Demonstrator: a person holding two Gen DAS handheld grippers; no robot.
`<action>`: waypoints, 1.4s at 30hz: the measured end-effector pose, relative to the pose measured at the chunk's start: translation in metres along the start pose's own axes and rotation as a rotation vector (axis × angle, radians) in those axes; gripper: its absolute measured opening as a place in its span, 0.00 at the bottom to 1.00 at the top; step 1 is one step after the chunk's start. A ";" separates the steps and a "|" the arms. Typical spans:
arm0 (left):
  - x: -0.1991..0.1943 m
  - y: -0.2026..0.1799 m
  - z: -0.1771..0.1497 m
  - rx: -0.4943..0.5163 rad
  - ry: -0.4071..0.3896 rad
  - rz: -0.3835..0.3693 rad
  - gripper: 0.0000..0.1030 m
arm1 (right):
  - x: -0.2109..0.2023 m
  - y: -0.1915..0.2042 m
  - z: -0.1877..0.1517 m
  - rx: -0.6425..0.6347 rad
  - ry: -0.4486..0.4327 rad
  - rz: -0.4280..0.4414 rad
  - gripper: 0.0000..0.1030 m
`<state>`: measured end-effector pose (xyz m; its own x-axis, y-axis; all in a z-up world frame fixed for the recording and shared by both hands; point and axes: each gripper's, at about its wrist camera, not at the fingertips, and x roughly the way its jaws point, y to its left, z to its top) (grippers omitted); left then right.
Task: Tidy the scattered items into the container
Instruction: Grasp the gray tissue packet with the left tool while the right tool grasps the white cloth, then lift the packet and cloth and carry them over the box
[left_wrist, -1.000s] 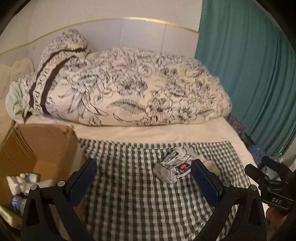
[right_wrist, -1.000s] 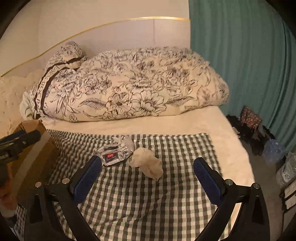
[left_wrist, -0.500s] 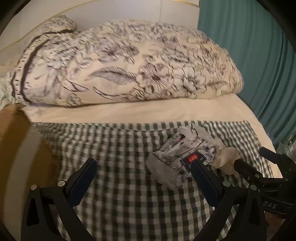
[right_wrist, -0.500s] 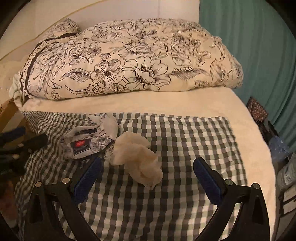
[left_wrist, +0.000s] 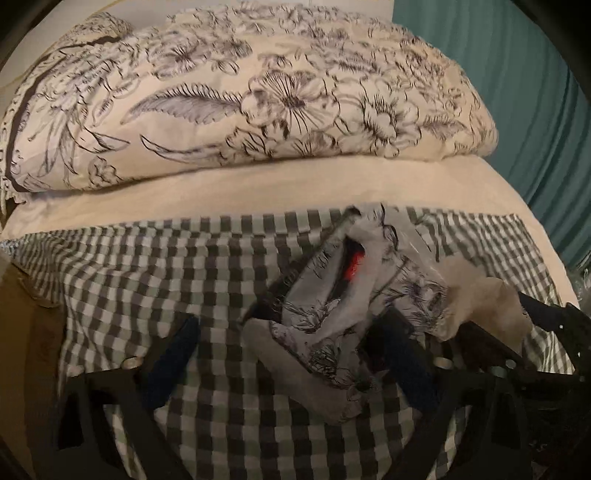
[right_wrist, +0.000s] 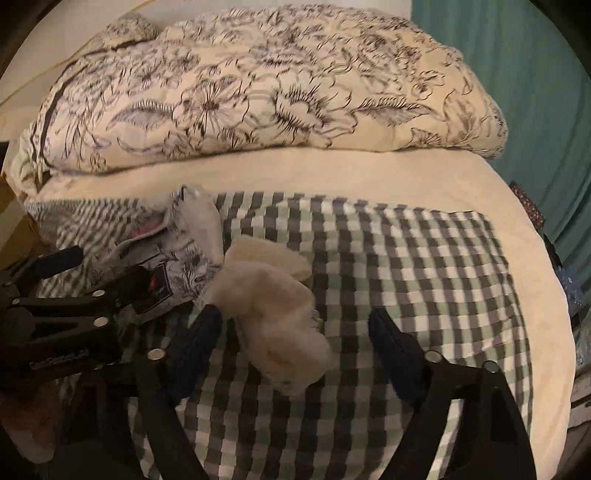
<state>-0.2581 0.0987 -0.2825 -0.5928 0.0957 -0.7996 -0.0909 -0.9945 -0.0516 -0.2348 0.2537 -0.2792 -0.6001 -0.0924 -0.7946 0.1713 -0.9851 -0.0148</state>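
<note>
Scanning for the container first: only a brown cardboard-coloured panel (left_wrist: 26, 332) showed at the left edge of the left wrist view, blurred, and its inside was out of view, so contents could not be told.

Both loose items lay on the green, grey and white checked cloth (left_wrist: 166, 280) spread over the cream bed sheet (left_wrist: 258, 192), not in any container. The crumpled grey-white floral-print plastic pouch with a red and black label (left_wrist: 332, 314) sat touching the crumpled cream soft cloth wad (right_wrist: 280, 321) on its right.

The left gripper (left_wrist: 291, 362), black with blue pads, had just been closing but stood wide apart around the pouch. Its right pad was at the pouch's edge, partly hidden behind it; its left pad was clear of it, checked cloth showing between. No squeeze yet.

The right gripper (right_wrist: 299, 350), same build, had also just been narrowing and was likewise not clamped. The cream wad lay between its pads, the left pad touching the wad's side, the right pad well apart from it.

Behind were a bunched cream duvet with black flower drawings (left_wrist: 258, 92) and a teal curtain (left_wrist: 517, 92). Both views were motion-blurred.
</note>
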 end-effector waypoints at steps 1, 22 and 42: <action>0.003 -0.001 -0.001 0.006 0.009 -0.004 0.68 | 0.003 0.000 0.000 0.002 0.010 0.008 0.67; -0.068 0.013 0.000 0.005 -0.091 0.058 0.24 | -0.067 -0.021 0.004 0.169 -0.114 0.029 0.13; -0.240 0.069 -0.014 -0.051 -0.291 0.088 0.23 | -0.235 0.061 0.005 0.083 -0.378 0.104 0.13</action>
<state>-0.1112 0.0066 -0.1021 -0.8016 0.0094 -0.5978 0.0074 -0.9996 -0.0256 -0.0873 0.2150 -0.0908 -0.8309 -0.2239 -0.5094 0.1917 -0.9746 0.1157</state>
